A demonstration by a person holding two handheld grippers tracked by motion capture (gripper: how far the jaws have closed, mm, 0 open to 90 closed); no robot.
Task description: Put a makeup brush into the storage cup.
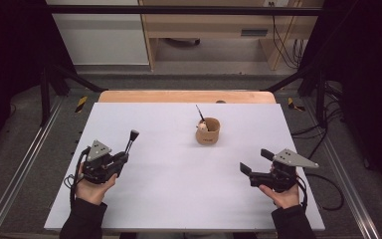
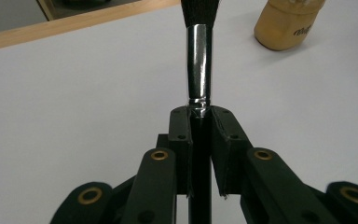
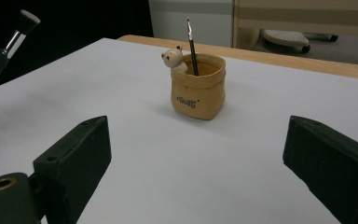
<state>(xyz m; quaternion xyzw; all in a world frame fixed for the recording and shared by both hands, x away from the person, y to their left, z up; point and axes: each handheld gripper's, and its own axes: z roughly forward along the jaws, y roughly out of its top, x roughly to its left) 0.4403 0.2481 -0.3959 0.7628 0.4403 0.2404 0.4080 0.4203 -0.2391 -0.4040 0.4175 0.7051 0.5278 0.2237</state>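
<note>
A makeup brush [image 1: 131, 139] with a silver ferrule [image 2: 199, 63] and black bristles stands up out of my left gripper [image 1: 122, 157], which is shut on its black handle at the table's left side. A tan sack-shaped pot [image 1: 208, 131] with a small bear figure [image 3: 173, 58] on its rim stands at the middle of the table, holding a thin black brush [image 3: 192, 46] upright. My right gripper [image 1: 253, 162] is at the right side, open and empty, with its jaws wide apart and aimed toward the pot [image 3: 198, 86].
A white mat [image 1: 179, 174] covers the wooden table [image 1: 186, 96]. Black frame bars and cables [image 1: 323, 129] stand around the table, and wooden furniture [image 1: 219, 30] is behind it.
</note>
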